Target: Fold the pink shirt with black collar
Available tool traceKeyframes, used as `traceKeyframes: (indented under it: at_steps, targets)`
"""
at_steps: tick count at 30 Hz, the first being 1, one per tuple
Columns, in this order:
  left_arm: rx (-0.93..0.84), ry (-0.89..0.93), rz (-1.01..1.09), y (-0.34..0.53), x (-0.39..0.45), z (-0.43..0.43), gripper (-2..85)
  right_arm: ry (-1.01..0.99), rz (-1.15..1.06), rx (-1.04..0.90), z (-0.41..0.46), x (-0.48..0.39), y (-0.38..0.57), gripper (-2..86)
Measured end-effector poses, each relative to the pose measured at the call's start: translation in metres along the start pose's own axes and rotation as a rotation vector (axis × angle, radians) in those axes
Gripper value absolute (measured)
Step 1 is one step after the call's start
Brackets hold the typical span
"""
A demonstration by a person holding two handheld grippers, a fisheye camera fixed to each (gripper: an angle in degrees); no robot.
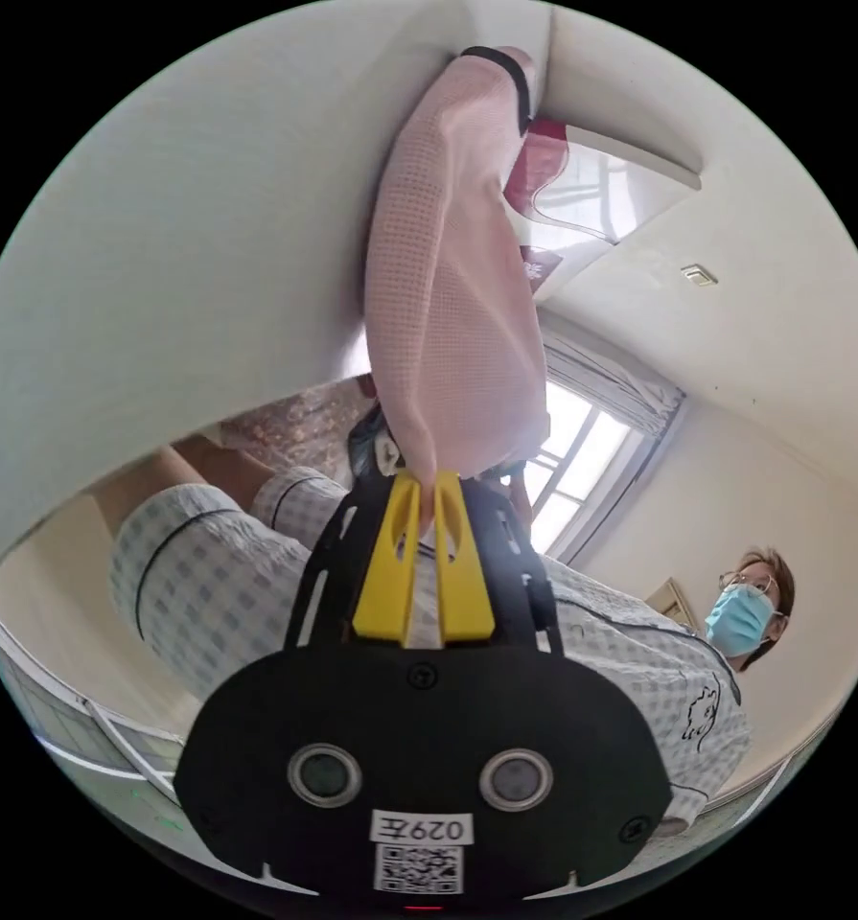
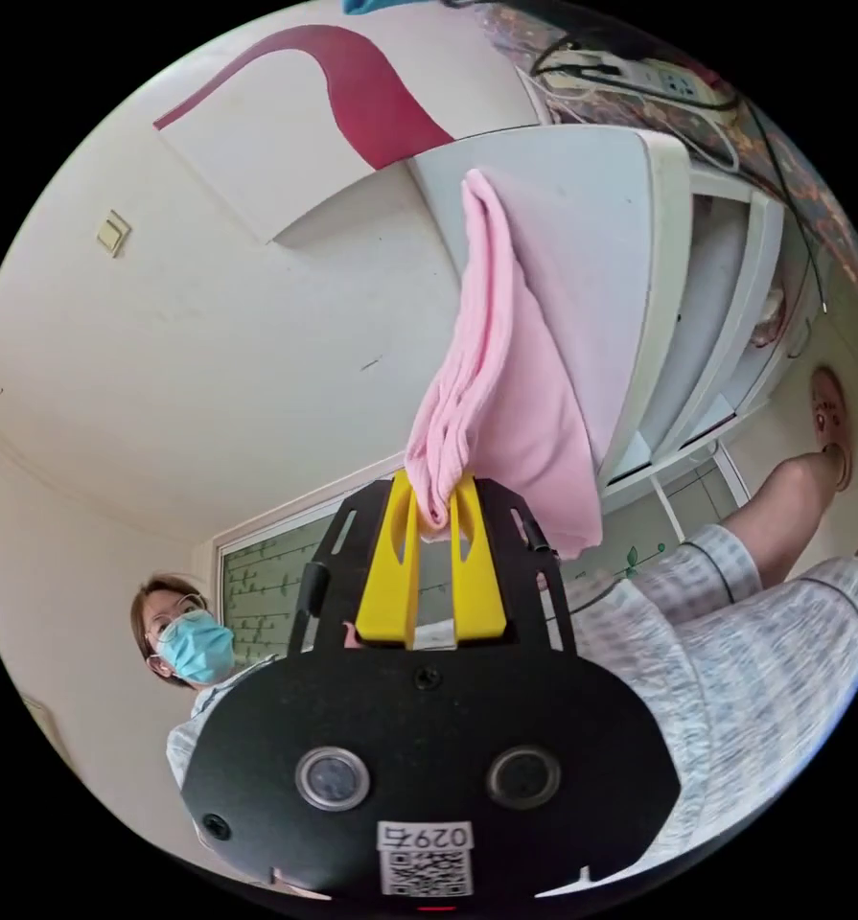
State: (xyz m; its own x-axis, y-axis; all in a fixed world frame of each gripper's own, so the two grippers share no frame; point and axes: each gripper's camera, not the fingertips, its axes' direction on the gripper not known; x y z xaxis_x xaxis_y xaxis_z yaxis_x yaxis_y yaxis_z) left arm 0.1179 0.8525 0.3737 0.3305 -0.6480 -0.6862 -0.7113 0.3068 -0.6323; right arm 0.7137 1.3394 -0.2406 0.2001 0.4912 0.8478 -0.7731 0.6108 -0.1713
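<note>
Left gripper (image 1: 435, 498): yellow jaws pressed together on a bunched edge of the pink shirt (image 1: 448, 287), fabric pinched right betw. the tips. From that pinch the shirt runs away from the jaws as a long mesh-textured drape, its far end w/ the black collar (image 1: 505, 72) lying against the white tabletop (image 1: 179, 240). Behind the shirt, a person in a checked outfit (image 1: 218, 575) stands just beside the table edge; a window (image 1: 582, 460) sits beyond the shirt's lower fold.

Right gripper (image 2: 435, 508): jaws likewise clamped on the pink shirt (image 2: 505, 383), gathered folds squeezed betw. both yellow fingers. Cloth runs from the pinch to the white tabletop (image 2: 582, 220), where the rest lies flat and smooth on the surface; one loose flap hangs off beside the jaws. Next to the table's rim, white shelf units (image 2: 735, 316). A power strip (image 2: 630, 72) w/ cables lies past the table's far side. The person's checked clothing (image 2: 735, 613) and a leg show near the shelves, w/ a pink slipper (image 2: 829, 402) on the floor by them.
</note>
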Motion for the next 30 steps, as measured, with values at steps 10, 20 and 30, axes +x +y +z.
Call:
traceKeyframes:
  at_steps: [10, 20, 30]
  targets:
    - [0.002, -0.110, 0.418, -0.054, 0.194, 0.079, -0.9, 0.193, -0.388, -0.080, -0.083, -0.238, -0.001, 0.9]
    - [-0.208, -0.288, 0.896, -0.164, 0.400, 0.248, -0.8, 0.308, -0.751, 0.151, -0.185, -0.419, 0.025, 0.7]
    - [-0.503, -0.724, 0.352, -0.265, 0.197, 0.374, -0.4, 0.653, -0.113, 0.262, -0.280, -0.209, -0.025, 1.0]
